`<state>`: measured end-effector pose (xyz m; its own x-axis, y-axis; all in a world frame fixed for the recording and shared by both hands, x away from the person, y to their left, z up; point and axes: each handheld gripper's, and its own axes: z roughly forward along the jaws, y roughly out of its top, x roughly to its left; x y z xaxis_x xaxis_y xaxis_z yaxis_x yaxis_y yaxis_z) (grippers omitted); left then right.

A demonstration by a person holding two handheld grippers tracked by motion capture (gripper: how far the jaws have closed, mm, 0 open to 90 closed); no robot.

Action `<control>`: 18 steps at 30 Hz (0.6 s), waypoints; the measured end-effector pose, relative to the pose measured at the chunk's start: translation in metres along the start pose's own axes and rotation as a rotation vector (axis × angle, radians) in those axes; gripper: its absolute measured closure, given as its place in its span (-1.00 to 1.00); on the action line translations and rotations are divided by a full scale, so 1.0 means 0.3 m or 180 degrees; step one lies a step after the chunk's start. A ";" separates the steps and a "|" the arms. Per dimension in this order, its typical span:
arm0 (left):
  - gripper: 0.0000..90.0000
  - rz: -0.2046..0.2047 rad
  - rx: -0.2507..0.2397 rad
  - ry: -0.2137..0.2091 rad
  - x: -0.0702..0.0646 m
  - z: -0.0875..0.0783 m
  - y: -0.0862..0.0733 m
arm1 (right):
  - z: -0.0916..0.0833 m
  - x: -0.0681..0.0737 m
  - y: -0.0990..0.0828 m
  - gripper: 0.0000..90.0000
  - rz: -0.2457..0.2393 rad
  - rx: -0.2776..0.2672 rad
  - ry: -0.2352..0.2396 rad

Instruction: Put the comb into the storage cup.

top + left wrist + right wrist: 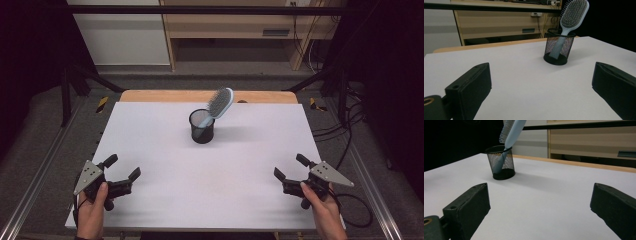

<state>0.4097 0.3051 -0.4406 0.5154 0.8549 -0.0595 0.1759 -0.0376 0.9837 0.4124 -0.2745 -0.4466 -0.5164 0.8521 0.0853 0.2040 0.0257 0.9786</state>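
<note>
pale blue hairbrush tilted in black mesh cup

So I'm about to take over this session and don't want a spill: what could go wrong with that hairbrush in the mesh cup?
1. The hairbrush stands handle-down in the black mesh cup, leaning on its rim with the heavy head far outside; a sideways pull could tip the cup.
2. The cup looks light and stands unheld; lifting the brush at an angle might drag it along.
3. Both the left gripper and the right gripper are open and far off at the near edge, so a hasty reach could knock the brush head.
</note>
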 end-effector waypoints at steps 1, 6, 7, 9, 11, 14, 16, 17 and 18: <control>-0.95 -0.0004 -0.0012 0.0003 0.000 0.000 0.001 | 0.003 0.003 -0.004 -0.94 -0.0001 0.0004 0.0014; -0.96 0.0012 -0.0078 -0.0003 0.000 -0.003 0.005 | 0.017 0.019 -0.021 -0.94 -0.0020 0.0042 0.0081; -0.96 0.0016 -0.0082 -0.0009 -0.001 -0.003 0.005 | 0.020 0.023 -0.023 -0.94 -0.0036 0.0049 0.0105; -0.96 0.0017 -0.0082 -0.0030 -0.002 -0.001 0.005 | 0.025 0.032 -0.025 -0.94 -0.0099 0.0067 0.0139; -0.96 0.0001 -0.0099 -0.0062 -0.004 0.002 0.006 | 0.028 0.041 -0.026 -0.94 -0.0102 0.0069 0.0170; -0.96 0.0014 -0.0108 -0.0087 -0.007 0.005 0.006 | 0.030 0.051 -0.027 -0.94 -0.0140 0.0066 0.0214; -0.96 0.0009 -0.0117 -0.0116 -0.009 0.007 0.005 | 0.032 0.057 -0.028 -0.94 -0.0152 0.0067 0.0242; -0.96 0.0010 -0.0126 -0.0124 -0.012 0.009 0.005 | 0.033 0.059 -0.028 -0.94 -0.0155 0.0063 0.0244; -0.96 0.0018 -0.0124 -0.0132 -0.014 0.011 0.004 | 0.035 0.062 -0.028 -0.94 -0.0150 0.0063 0.0255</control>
<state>0.4105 0.2997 -0.4397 0.5509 0.8324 -0.0601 0.1405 -0.0215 0.9898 0.4098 -0.2534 -0.4552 -0.5905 0.8052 0.0546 0.1938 0.0759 0.9781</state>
